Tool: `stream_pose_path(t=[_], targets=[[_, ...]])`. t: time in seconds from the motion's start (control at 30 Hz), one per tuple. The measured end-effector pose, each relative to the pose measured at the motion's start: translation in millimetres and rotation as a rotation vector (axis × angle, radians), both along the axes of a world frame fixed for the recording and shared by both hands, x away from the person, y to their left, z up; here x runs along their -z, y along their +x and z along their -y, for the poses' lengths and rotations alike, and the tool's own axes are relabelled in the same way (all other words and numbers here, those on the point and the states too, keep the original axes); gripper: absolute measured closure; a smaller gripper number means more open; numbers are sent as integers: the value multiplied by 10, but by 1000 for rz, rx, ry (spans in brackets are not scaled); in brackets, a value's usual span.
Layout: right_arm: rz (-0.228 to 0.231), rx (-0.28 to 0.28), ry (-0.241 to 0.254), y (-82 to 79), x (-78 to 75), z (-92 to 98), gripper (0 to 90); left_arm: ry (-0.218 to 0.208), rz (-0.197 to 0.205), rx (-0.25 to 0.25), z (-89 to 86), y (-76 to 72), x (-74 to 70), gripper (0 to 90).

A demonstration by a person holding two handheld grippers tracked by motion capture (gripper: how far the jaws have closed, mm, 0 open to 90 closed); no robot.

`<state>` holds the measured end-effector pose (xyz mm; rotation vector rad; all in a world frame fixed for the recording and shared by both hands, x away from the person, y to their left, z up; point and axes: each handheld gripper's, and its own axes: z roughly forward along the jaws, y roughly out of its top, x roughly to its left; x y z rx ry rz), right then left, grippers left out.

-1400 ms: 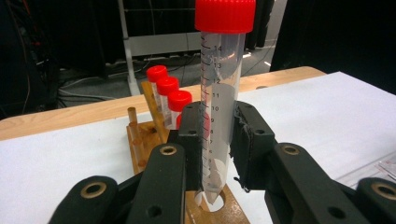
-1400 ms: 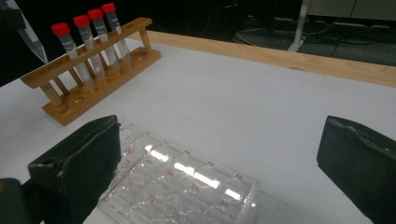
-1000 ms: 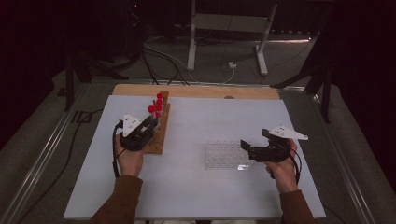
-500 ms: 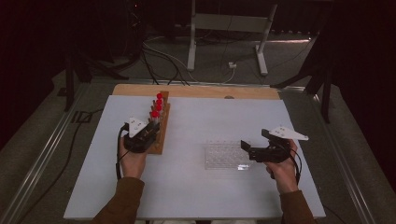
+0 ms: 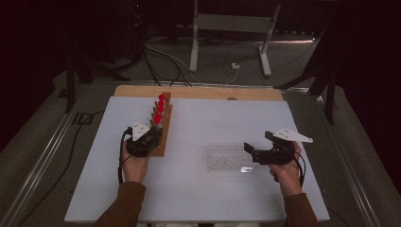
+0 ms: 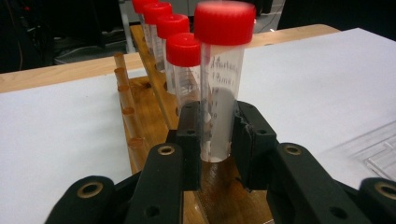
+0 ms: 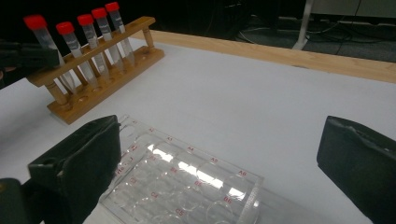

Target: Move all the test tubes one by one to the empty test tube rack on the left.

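We are clamping our left gripper (image 6: 215,135) jaws on the nearest red-capped tube (image 6: 219,84), now lifting it clear of the wooden rack (image 6: 149,116); our right gripper (image 7: 219,154) is idling wide open over the well plate (image 7: 182,186)

Red well labels on the clear well plate (image 7: 187,182) — A5, A6, B6, C5; tube (image 6: 219,93) handwriting illegible.

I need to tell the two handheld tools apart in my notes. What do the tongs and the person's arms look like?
Both are black, two-jawed tongs with brass-ringed bolt holes, a pale three-cornered plate on top and a black cable: left tongs, right tongs. The person wears brown sleeves.
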<state>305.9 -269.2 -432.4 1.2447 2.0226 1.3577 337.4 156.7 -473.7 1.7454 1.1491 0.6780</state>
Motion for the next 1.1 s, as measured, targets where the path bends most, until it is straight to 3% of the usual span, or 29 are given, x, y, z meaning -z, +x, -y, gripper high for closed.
stream_pose_path(t=[0.5, 0.73, 0.9, 1.1], targets=[[0, -2, 5, -7, 3, 2, 0, -12, -5, -3, -14, -23, 21, 723], [-2, -6, 2, -14, 20, 2, 0, -27, -2, -10, -61, -58, 25, 660], [11, -17, 1, -45, 10, 20, 0, -55, 14, -3, -129, -149, 0, 522], [46, -23, 11, -123, -5, 73, 0, -122, 52, 3, -248, -315, -149, 266]])
